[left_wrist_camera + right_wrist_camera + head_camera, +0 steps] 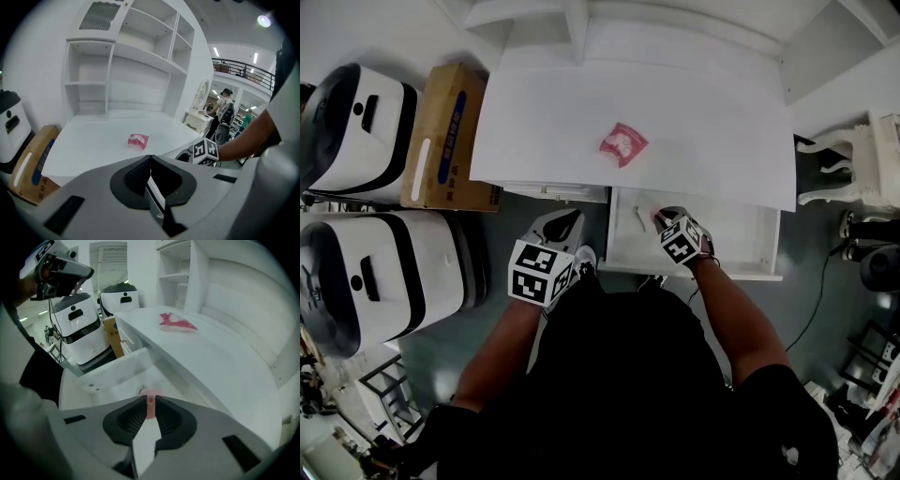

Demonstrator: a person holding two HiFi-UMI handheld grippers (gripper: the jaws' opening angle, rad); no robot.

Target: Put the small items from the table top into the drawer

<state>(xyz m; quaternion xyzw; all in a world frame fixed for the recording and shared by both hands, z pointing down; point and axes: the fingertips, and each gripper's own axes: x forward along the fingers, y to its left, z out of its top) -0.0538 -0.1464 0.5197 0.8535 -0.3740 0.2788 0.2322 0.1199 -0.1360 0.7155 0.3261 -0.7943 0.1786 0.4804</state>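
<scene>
Drawer [741, 239] lies open under the right gripper [150, 401], whose jaws pinch a small pink item [150, 409], too blurred to name. Left gripper [150, 159] jaws meet on nothing; a pink packet [138, 141] lies ahead of them on the table top [93, 140].

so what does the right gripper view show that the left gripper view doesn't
Only the right gripper view: the inside of the open drawer and a small pink item pinched in the right tongs. Only the left gripper view: a balcony railing and the left tongs, shut and empty. Both: the pink packet on the tabletop and the cardboard box.
</scene>
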